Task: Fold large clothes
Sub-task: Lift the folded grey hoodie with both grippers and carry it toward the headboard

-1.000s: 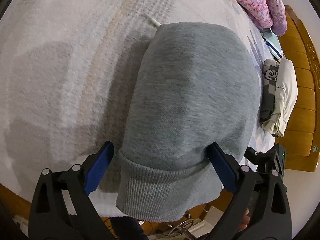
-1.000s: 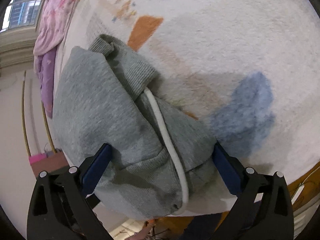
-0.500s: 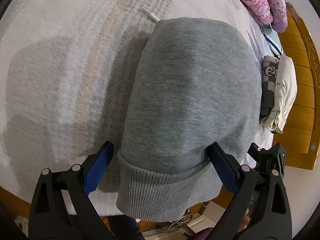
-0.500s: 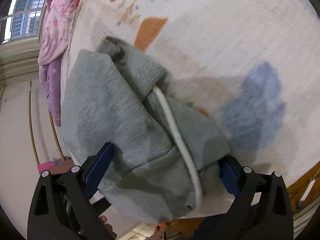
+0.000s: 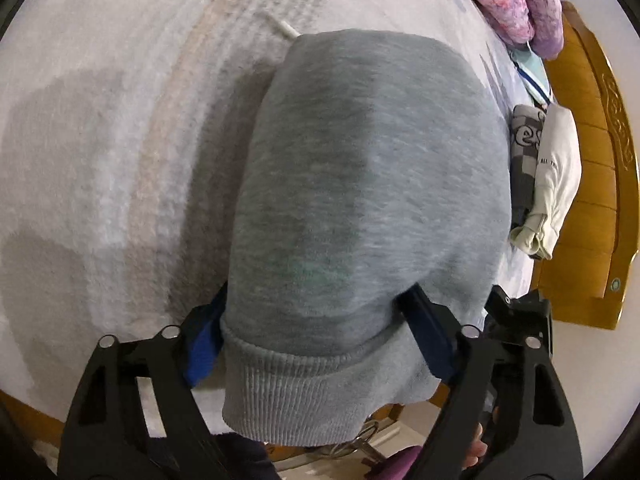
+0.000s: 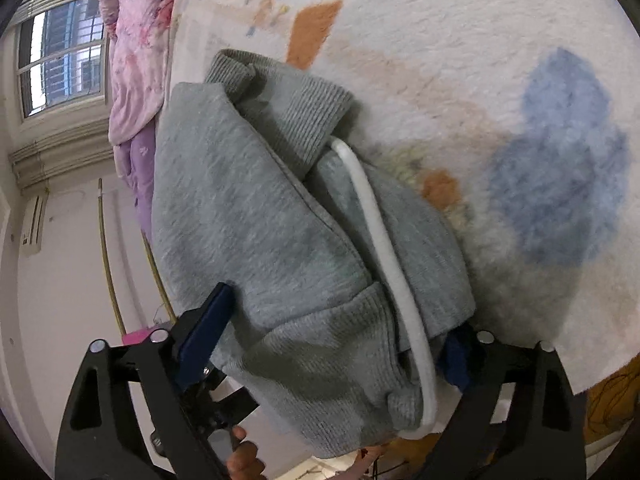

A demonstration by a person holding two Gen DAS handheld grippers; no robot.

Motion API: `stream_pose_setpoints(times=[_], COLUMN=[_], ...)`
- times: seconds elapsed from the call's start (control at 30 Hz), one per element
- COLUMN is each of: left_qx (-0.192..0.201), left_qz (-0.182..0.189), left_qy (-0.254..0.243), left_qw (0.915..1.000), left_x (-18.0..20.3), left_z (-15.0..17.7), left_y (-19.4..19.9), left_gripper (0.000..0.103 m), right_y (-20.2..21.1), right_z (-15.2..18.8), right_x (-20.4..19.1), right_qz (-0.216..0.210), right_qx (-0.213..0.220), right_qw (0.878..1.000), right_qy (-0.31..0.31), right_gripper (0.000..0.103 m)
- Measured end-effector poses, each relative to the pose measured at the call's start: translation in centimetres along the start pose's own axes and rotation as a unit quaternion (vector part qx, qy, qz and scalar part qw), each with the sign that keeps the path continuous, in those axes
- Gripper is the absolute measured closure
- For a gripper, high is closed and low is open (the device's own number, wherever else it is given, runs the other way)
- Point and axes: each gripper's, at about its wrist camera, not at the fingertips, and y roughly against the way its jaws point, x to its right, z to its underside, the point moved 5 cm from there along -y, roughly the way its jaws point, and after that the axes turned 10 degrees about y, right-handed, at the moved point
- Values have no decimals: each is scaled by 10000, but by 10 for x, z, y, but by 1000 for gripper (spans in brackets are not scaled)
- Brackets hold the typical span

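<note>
A folded grey sweatshirt lies at the near edge of a bed with a white fleece blanket. Its ribbed hem hangs over the edge. My left gripper is open, its blue pads on either side of the bundle near the hem. In the right wrist view the same grey sweatshirt shows a ribbed cuff and a white drawstring. My right gripper is open wide, its jaws straddling the bundle's other end.
A pink and purple quilt lies at the far side. Folded clothes, grey and white, sit by the wooden bed frame. A window and wall show at left in the right wrist view.
Both grippers have pushed further onto the sweatshirt, so the cloth now covers part of the pads. The left jaws have narrowed a little around the bundle.
</note>
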Motion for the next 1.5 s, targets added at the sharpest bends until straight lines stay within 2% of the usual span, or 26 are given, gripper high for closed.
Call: stream_pose_setpoints(times=[0.03, 0.1, 0.2, 0.27, 0.33, 0.4, 0.53, 0.63, 0.7, 0.77, 0.87, 0.97, 1.03, 1.07, 1.13, 1.17, 1.23, 1.3, 1.4, 1.5], left_qx=[-9, -77, -110, -69, 3, 105, 229, 282, 282, 255, 166, 75, -4, -38, -93, -117, -152, -164, -137, -128], left_qz=[-48, -79, -114, -130, -172, -210, -277, -188, -145, -176, -342, -527, -675, -679, -734, -766, -772, -758, -744, -679], left_qy=[-76, -131, -312, -478, -753, -961, -1255, -1309, -1214, -1140, -1023, -822, -764, -738, -778, -819, -866, -940, -938, -922], left_qw=[10000, 9999, 9994, 9988, 9970, 9951, 9914, 9908, 9921, 9930, 9940, 9952, 9948, 9950, 9942, 9936, 9931, 9925, 9927, 9933], left_x=[2, 6, 15, 24, 38, 51, 74, 88, 93, 92, 73, 38, 14, 7, -4, -8, -11, -10, -12, -16], left_z=[0, -1, -3, -3, -3, -4, -5, -5, -8, -11, -21, -29, -32, -33, -35, -35, -37, -37, -38, -38], left_y=[1, 4, 14, 23, 38, 50, 77, 100, 112, 115, 104, 92, 82, 79, 74, 72, 68, 65, 62, 63], left_gripper=[30, 38, 50, 54, 58, 61, 63, 64, 64, 64, 64, 64, 64, 64, 63, 63, 63, 63, 62, 62], right_y=[2, 7, 15, 20, 30, 41, 60, 71, 72, 67, 41, 12, -7, -13, -27, -29, -33, -35, -45, -51], right_z=[2, 3, 3, 3, 4, 7, 12, 9, 9, 8, 13, 34, 54, 62, 78, 82, 87, 85, 84, 85], right_x=[0, -8, -26, -38, -60, -82, -116, -142, -148, -147, -131, -104, -86, -80, -63, -57, -44, -39, -30, -23], right_qz=[26, 39, 404, 599, 1011, 1251, 1459, 1496, 1492, 1447, 1184, 996, 1093, 1163, 1352, 1349, 1198, 1264, 957, 537], right_qx=[-7, 15, 18, 65, 133, 258, 380, 403, 321, 265, 105, -5, -24, -9, -37, -36, 65, 80, 50, 98], right_qw=[10000, 10000, 9985, 9967, 9899, 9826, 9721, 9689, 9709, 9743, 9874, 9935, 9936, 9929, 9908, 9908, 9927, 9919, 9950, 9970], right_qy=[-38, 3, 357, 541, 985, 1346, 1800, 1930, 1848, 1705, 1046, 546, 293, 244, 110, 45, -88, -33, -285, -552], right_gripper=[26, 52, 64, 68, 71, 75, 77, 78, 78, 78, 78, 77, 75, 71, 57, 50, 45, 31, 23, 22])
